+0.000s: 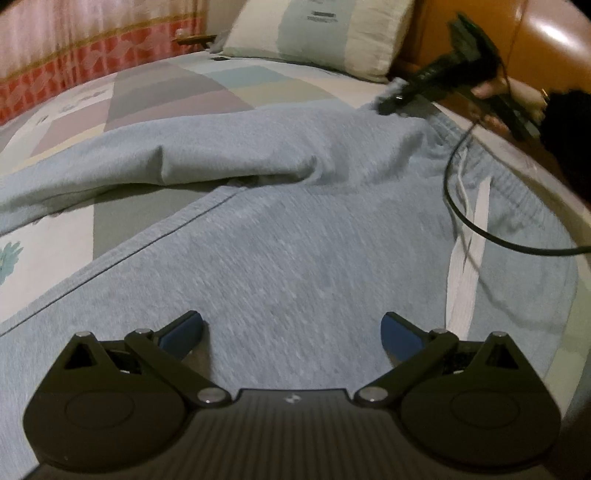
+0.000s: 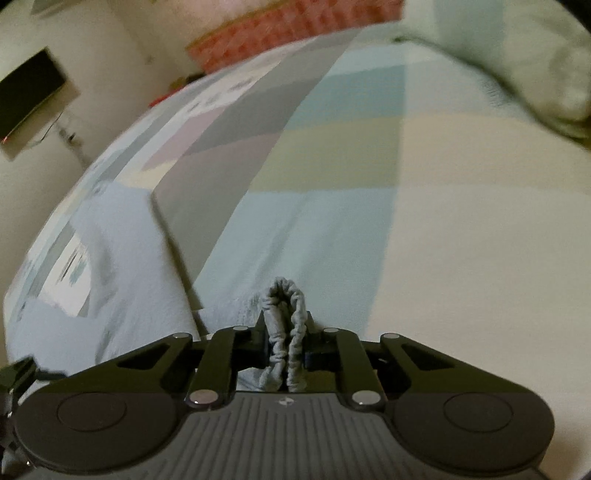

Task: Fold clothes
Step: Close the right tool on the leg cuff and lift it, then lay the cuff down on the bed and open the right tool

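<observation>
Already pinched at the far right: right hand-held gripper [image 2: 284,354], fingers pressed together on the bunched elastic waistband [image 2: 283,332] of the grey sweatpants [image 1: 295,240], a loop of gathered cloth poking out past the fingertips. Same hand-held gripper seen from the left wrist view at the far right corner of the garment, by the wooden bed frame [image 1: 535,44], with a hand behind it. Sweatpants spread flat on the patchwork bed cover [image 2: 406,203], waistband end to the right near the edge of the bed, legs running away to the left, so long axis left to right across the bed. One leg lying nearer, marked by a dark seam line; the other farther back with a raised fold where the two meet. White drawstring [image 1: 465,258] trailing down the right part of the cloth, a black cable [image 1: 480,229] looped over it. Left hand-held gripper [image 1: 291,332] spread wide, blue pads apart, hovering low over the near middle of the pants with nothing between its fingers. Pillow [image 1: 325,33] at the far end, well apart from the garment. Likely step in hand: lifting the waistband corner to carry it across toward the legs. Grip point thus on the right, fold direction leftward along the length; left hand-held gripper nearer to the middle and the near leg, and best placed to pin or take the near edge.
</observation>
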`<state>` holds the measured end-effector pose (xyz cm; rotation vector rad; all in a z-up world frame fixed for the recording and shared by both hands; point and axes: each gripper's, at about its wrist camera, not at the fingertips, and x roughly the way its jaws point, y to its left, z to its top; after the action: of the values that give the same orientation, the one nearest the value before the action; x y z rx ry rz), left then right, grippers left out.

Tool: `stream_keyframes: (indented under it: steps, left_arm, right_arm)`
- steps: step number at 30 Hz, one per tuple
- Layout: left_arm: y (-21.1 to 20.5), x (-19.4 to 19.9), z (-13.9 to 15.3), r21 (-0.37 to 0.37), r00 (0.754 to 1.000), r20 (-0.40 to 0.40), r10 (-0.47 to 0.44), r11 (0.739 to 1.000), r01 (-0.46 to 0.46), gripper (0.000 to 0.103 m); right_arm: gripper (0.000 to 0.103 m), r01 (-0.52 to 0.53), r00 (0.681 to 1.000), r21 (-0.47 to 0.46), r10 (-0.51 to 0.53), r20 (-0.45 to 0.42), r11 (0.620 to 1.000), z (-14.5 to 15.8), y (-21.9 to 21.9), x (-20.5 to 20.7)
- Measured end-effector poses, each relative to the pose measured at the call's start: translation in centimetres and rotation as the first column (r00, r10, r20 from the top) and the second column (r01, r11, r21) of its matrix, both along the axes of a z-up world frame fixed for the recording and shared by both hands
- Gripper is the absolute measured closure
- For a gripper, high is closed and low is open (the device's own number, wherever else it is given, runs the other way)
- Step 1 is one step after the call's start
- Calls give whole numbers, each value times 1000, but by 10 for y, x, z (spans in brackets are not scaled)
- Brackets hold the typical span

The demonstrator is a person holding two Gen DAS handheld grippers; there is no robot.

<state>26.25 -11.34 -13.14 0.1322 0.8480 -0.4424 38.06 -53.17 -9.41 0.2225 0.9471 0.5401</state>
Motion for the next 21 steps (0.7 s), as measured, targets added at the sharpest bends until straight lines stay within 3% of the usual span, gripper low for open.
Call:
stream_keyframes:
  steps: [5, 10, 12, 16, 21]
  left_arm:
    - [7, 2, 11, -48, 999, 21, 43, 998, -42, 1]
    - [12, 2, 19, -56, 997, 48, 58, 997, -55, 1]
    - [15, 3, 20, -54, 997, 49, 64, 997, -61, 1]
    - [23, 3, 18, -33, 995, 53, 87, 996, -85, 1]
    - [32, 4, 12, -14, 992, 40, 121, 993, -120, 1]
  right_arm:
    - [85, 154, 988, 40, -154, 11, 987, 4, -38, -6]
    - [83, 237, 971, 51, -234, -58, 970, -13, -53, -9]
    - [78, 246, 968, 34, -243, -66, 969, -16, -54, -15]
    - [74, 279, 960, 8, -278, -9, 960, 7, -53, -30]
    - [44, 195, 976, 8, -195, 97, 981, 50, -26, -44]
